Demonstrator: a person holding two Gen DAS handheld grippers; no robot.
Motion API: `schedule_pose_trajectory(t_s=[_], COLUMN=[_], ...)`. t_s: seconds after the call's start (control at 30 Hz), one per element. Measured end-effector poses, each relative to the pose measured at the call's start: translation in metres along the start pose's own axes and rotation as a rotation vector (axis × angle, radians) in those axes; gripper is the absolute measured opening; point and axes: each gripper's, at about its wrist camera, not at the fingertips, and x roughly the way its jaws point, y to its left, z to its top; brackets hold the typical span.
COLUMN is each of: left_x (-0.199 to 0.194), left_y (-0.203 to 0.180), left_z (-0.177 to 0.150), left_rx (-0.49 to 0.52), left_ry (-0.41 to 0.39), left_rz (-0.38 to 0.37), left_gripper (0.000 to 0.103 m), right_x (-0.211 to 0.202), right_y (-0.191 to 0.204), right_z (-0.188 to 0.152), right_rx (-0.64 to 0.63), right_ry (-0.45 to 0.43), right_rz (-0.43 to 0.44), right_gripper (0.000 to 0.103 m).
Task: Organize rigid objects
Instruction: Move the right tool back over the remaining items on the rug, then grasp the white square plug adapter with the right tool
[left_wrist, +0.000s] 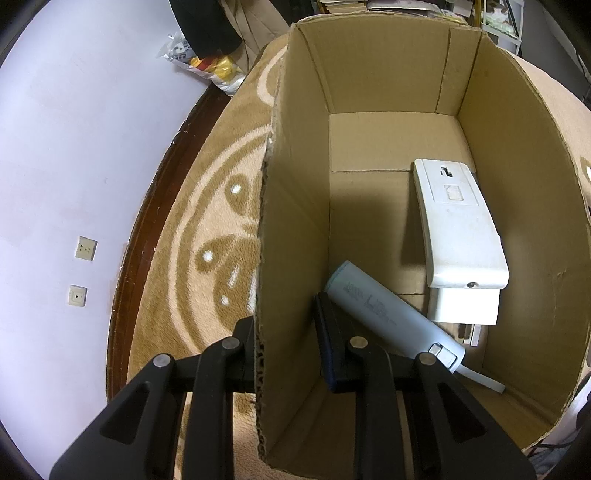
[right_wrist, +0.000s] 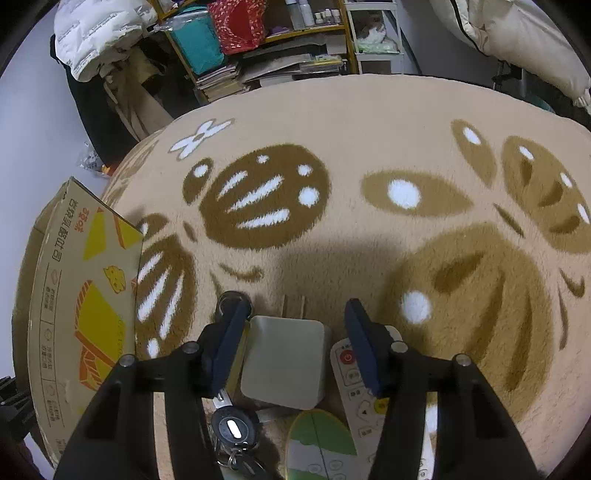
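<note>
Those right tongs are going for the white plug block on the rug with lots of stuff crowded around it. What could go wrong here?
The right tongs straddle the charger, left pad at its side, right pad apart; closing unevenly could push it sideways.

The keys and remote lie right beside it, so a pad might snag or drag them.

The left tongs pinch the box wall; if that slips, the box could shift before the drop.

Left tongs (left_wrist: 288, 343) clamped shut; right tongs (right_wrist: 295, 343) partly open, angled down.
</note>
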Motion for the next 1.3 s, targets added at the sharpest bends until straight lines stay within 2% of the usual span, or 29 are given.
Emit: schedule_pose_trajectory(t_s=[0.13,0.43,0.53,0.63,0.77,1.3], left_x=[0.001,0.001,0.002,0.003,0.004,0.004], left_y=[0.002,0.006,0.007,0.008,0.009,0.008], left_z=[0.001,0.001,0.001,0.001,0.001,0.000], left_rx=[0.000,-0.008,-0.005,-0.004,-0.007,0.000], left_ry=[0.000,0.001,0.000,0.000,0.001,-0.001], left_rz=[-0.001,-0.006,-0.005,-0.004,-0.008,-0.002], left_gripper=[0.023,0.023,0.023,0.023,0.023,0.023], right_x=[0.002,0.000,0.002,0.003,0.006,0.011], right_y=[0.002,-0.010,-0.006,0.001,0.014,0.010], right_z=[-0.002,0.000,0.000,-0.003,-0.008,-0.011], right_rx=[-0.003,0.074,0.054,0.035,-0.037,-0.013], right_ry=[0.013,0.007,0.013,0.034,0.044,0.092], right_rz=[0.006,0.020,0.014,0.044,0.011,0.050], right_gripper=[0.059,0.059,0.059,0.059,0.060,0.061])
